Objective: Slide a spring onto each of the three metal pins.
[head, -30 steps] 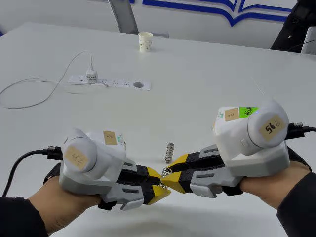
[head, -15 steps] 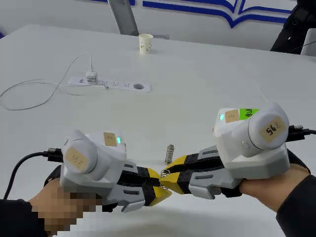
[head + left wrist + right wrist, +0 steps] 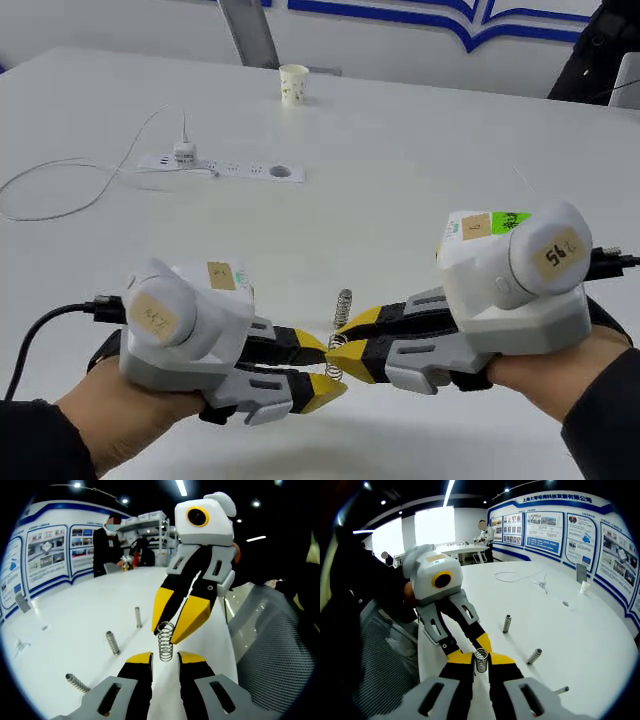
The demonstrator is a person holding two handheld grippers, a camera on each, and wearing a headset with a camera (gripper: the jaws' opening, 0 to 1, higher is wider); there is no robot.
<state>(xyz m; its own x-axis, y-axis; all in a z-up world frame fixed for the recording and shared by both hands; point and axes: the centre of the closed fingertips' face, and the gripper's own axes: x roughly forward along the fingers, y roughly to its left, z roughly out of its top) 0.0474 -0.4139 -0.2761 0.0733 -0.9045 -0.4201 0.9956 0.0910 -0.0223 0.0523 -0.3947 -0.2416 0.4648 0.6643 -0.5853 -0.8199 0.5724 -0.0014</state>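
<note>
A small steel spring [image 3: 335,357] hangs between the two grippers, low in the head view. My right gripper [image 3: 342,342] is shut on its upper end [image 3: 480,661]. My left gripper [image 3: 318,367] faces it, jaws open on either side of the spring's lower coils [image 3: 165,647] with a gap showing. Whether a pin sits inside this spring is hidden. On the table stand an upright spring [image 3: 343,306], also seen as a spring [image 3: 112,642], and a bare metal pin [image 3: 137,617]. Another spring [image 3: 77,682] lies tilted nearby.
A white power strip [image 3: 222,169] with a plugged charger and a cable looping left lies at mid-table. A paper cup [image 3: 294,84] stands at the far edge. A mesh chair back [image 3: 270,645] is near the table's front edge. People stand in the background.
My left gripper's jaws have spread apart from shut, letting go of the spring. The right gripper keeps hold of it and has shifted slightly down.
</note>
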